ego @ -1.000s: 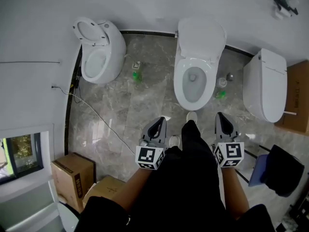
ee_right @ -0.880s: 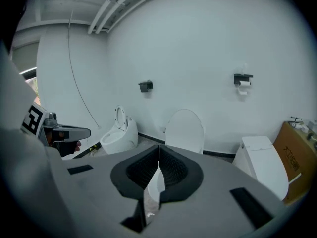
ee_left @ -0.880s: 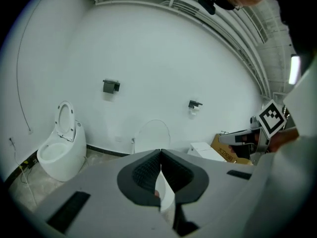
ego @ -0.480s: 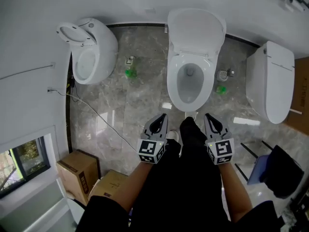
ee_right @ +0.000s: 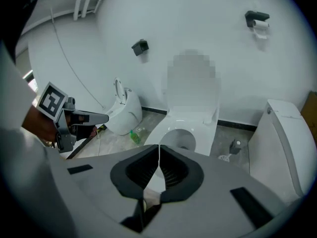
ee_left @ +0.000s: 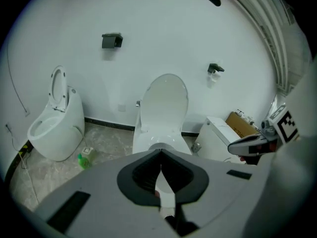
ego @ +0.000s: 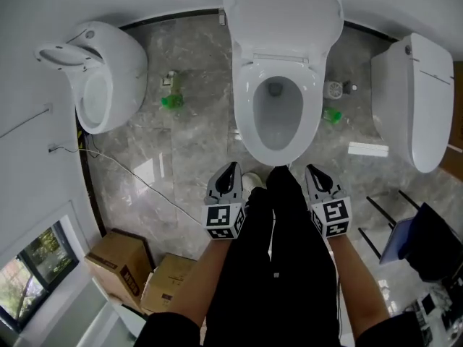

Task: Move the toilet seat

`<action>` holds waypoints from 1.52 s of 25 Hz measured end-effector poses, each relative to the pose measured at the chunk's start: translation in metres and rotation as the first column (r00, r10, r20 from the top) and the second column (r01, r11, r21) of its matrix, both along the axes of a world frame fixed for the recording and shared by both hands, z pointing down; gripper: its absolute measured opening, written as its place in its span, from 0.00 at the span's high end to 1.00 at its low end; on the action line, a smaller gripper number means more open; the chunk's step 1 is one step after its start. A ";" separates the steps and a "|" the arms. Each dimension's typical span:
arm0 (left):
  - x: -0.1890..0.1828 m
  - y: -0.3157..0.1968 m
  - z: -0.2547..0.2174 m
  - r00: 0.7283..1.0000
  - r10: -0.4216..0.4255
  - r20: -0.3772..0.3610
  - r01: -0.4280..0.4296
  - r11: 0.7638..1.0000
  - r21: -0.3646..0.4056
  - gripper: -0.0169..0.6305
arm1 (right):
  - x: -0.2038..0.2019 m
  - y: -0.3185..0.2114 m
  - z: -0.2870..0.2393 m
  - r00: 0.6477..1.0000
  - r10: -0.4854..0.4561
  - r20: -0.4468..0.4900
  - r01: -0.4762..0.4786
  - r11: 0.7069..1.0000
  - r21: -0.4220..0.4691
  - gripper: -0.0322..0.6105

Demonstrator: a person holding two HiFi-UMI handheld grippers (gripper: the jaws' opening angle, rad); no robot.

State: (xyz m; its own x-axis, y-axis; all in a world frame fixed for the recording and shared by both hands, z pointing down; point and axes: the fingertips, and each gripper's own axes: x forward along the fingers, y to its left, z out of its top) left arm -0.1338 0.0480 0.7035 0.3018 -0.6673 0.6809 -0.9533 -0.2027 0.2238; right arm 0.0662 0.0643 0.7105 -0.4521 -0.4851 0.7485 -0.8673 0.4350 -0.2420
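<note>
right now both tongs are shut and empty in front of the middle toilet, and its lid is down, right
Not quite: the lid of the middle toilet is raised, as the head view shows. The rest holds: the left tongs and right tongs are shut and empty in front of it.

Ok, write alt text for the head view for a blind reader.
From above, a person in black trousers faces a white toilet with its lid raised, holding the left hand-held gripper and right hand-held gripper, both shut, just short of its bowl. A second toilet stands to its left and a third toilet to its right on a grey stone floor.
</note>
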 end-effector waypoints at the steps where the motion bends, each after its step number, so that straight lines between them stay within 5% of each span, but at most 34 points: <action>1: -0.001 -0.003 0.015 0.999 -0.027 -0.022 0.027 0.999 -0.017 0.95 | 0.003 0.000 0.015 1.000 0.030 0.000 -0.030 0.999 -0.019 0.90; 6: -0.008 -0.011 0.068 0.973 -0.189 -0.131 0.178 0.980 -0.088 0.95 | 0.012 0.007 0.077 0.994 0.098 0.046 -0.093 0.990 -0.102 0.90; 10: -0.004 -0.001 0.114 0.983 -0.133 -0.129 0.114 0.983 -0.142 0.95 | 0.020 0.015 0.124 0.988 0.155 0.012 -0.152 0.976 -0.159 0.90; 14: 0.002 0.013 0.157 0.990 -0.080 -0.118 0.058 0.981 -0.184 0.95 | 0.029 0.022 0.165 0.992 0.117 -0.049 -0.124 0.976 -0.180 0.90; 19: -0.004 0.030 0.194 0.984 -0.127 -0.125 0.097 0.971 -0.220 0.95 | 0.030 0.025 0.201 0.993 0.109 -0.051 -0.117 0.972 -0.203 0.90; 23: 0.007 0.038 0.213 0.987 -0.081 -0.139 0.048 0.974 -0.223 0.95 | 0.041 0.018 0.222 0.986 0.150 -0.079 -0.161 0.973 -0.166 0.90; 28: 0.028 0.037 0.223 0.990 0.089 -0.110 -0.108 0.978 -0.179 0.95 | 0.043 0.020 0.237 0.977 0.208 -0.038 -0.211 0.959 -0.190 0.90; 31: 0.025 0.031 0.232 0.990 0.052 -0.131 -0.078 0.977 -0.197 0.95 | 0.043 0.022 0.246 0.966 0.259 -0.017 -0.256 0.940 -0.225 0.89; 33: 0.023 0.029 0.239 0.987 0.009 -0.158 -0.044 0.975 -0.216 0.90 | 0.045 0.026 0.254 0.953 0.304 -0.003 -0.294 0.919 -0.261 0.74; 38: 0.024 0.029 0.263 0.980 -0.020 -0.197 -0.038 0.958 -0.284 0.66 | 0.043 0.037 0.277 0.934 0.354 0.042 -0.314 0.874 -0.371 0.58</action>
